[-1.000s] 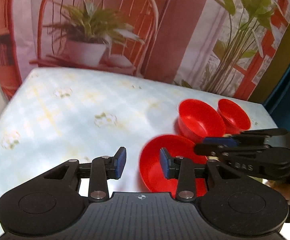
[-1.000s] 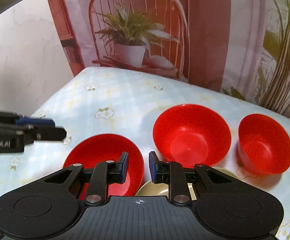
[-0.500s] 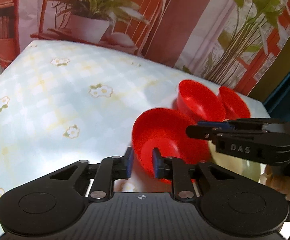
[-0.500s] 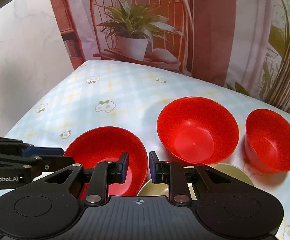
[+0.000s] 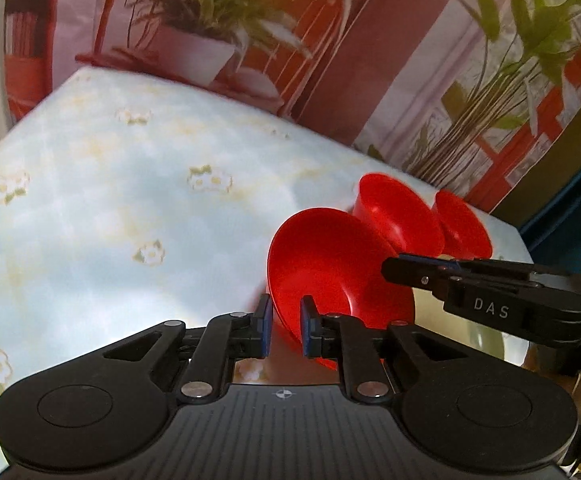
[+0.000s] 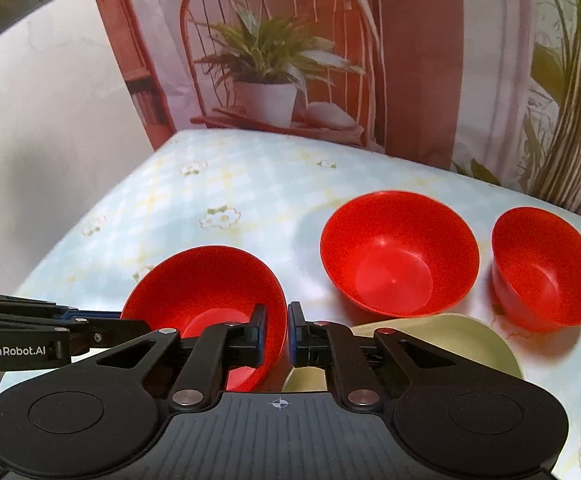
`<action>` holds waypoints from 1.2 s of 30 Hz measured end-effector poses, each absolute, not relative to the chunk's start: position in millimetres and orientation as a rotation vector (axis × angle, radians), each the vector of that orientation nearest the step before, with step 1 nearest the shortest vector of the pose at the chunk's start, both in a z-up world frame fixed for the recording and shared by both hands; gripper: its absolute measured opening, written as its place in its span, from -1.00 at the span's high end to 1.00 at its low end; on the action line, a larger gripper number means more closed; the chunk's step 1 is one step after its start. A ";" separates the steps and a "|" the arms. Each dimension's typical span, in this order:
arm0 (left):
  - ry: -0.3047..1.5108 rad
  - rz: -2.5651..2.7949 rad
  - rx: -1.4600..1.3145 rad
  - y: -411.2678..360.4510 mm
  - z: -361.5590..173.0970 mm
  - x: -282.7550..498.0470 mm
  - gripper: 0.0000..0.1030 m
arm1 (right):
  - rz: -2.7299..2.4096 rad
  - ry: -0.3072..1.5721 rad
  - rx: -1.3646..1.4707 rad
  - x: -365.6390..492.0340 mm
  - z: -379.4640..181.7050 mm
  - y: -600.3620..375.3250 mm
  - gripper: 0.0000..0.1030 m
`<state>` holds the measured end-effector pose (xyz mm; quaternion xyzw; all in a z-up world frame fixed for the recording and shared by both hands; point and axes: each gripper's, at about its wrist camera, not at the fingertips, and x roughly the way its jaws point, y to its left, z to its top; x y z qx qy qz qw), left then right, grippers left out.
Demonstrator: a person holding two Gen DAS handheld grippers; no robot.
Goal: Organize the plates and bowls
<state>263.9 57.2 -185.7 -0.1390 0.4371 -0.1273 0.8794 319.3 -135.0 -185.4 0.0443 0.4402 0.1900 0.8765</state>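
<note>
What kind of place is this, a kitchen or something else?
Likely a staged home dining setup, not a kitchen: a table with a floral tablecloth, red bowls and a printed backdrop of a chair and potted plant behind it.

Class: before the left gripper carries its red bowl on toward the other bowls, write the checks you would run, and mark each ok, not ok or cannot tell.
1. Left gripper shut on the held bowl rim: ok.
2. Held bowl level: not ok, it is tilted.
3. Large bowl upright and empty to receive it: ok.
4. Small bowl apart from the large one: ok.
5. Right gripper out of the path: not ok, its fingers straddle the held bowl's rim.
6. Beige plate fully seen: cannot tell, partly hidden.
</note>
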 end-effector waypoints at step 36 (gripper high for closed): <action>0.905 -0.420 -0.021 -49.8 -168.2 387.2 0.70 | 0.215 0.805 0.219 367.1 -178.4 -241.5 0.81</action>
